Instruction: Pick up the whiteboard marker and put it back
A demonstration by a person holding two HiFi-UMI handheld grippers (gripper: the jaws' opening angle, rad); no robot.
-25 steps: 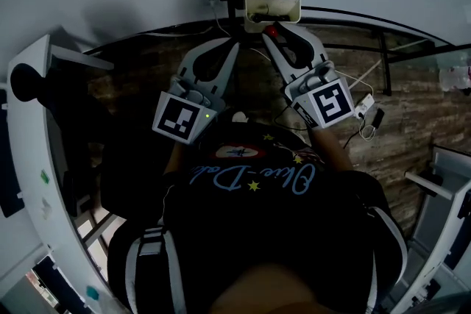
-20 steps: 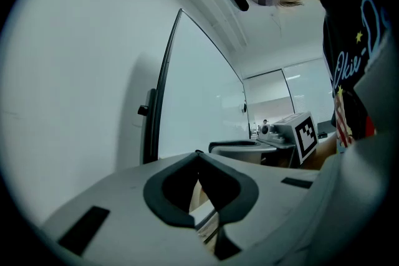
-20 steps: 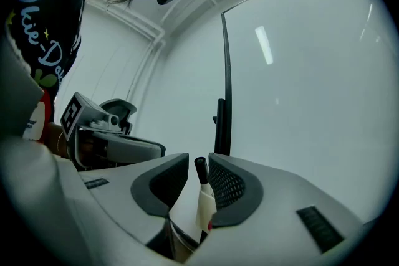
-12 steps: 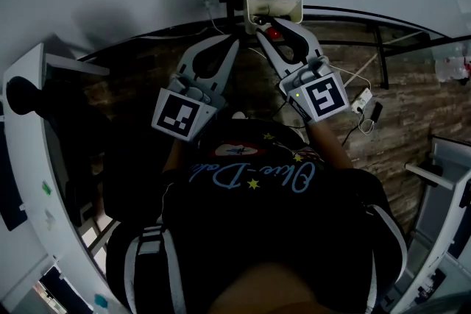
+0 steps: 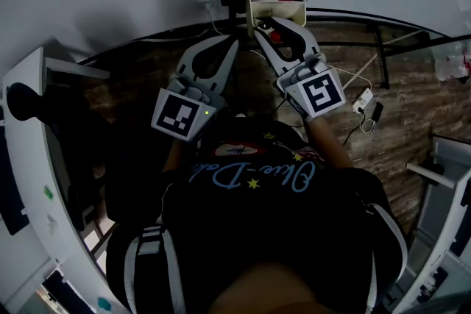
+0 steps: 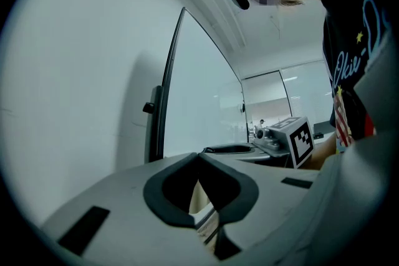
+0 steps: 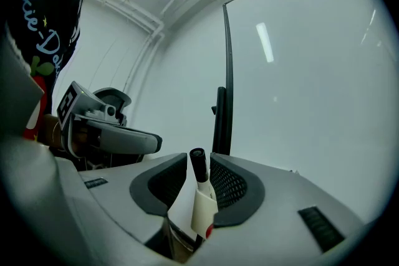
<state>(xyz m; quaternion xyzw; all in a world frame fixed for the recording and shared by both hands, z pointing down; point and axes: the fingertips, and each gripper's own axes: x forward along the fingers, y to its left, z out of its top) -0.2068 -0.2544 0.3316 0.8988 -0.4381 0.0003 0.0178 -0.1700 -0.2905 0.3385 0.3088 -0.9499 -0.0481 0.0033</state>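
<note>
Currently, release is in hand: the right gripper jaws are opening, the whiteboard marker loose between them. It is probably above the holder, upper centre of the head view. Next, withdraw without snagging; the left gripper is closed and empty.

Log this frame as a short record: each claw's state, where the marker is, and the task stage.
right claw: jaws opening, marker between them, gap showing on one side
left claw: jaws together, nothing between them, beside the right claw
whiteboard marker: upright, black cap on top
white holder: mounted just beyond the right claw's tips, a few items in it
task stage: probably releasing the marker at the holder; whether it is seated cannot be told
</note>
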